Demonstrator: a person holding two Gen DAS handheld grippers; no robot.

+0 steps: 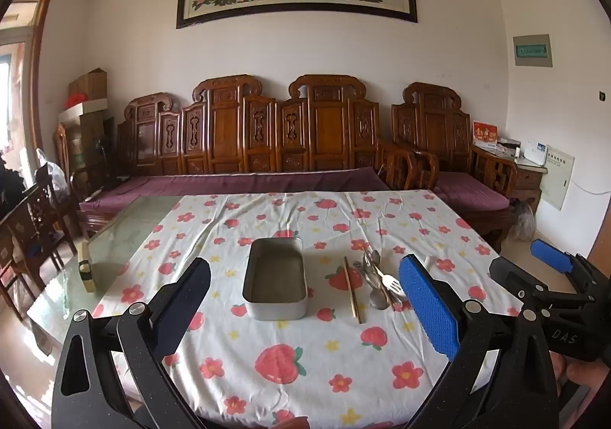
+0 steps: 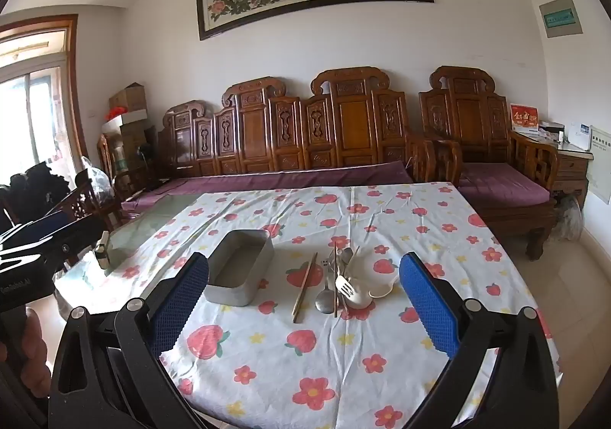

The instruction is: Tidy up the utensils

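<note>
An empty grey metal tin [image 1: 275, 283] [image 2: 240, 272] sits on the flowered tablecloth [image 1: 305, 360] [image 2: 343, 352]. To its right lie wooden chopsticks [image 1: 352, 289] [image 2: 304, 287] and a heap of metal spoons and forks [image 1: 380, 282] [image 2: 338, 282], with white ceramic spoons [image 2: 376, 285] seen in the right wrist view. My left gripper [image 1: 305, 308] is open and empty above the near table, in front of the tin. My right gripper [image 2: 305, 308] is open and empty in front of the utensils; it also shows at the right edge of the left wrist view [image 1: 550, 268].
A small wooden block with a dark band [image 1: 86, 268] [image 2: 102, 249] stands on the bare glass tabletop [image 1: 126, 234] at the left. A carved wooden sofa [image 1: 267, 146] runs behind the table. Wooden chairs [image 1: 34, 222] stand at the left.
</note>
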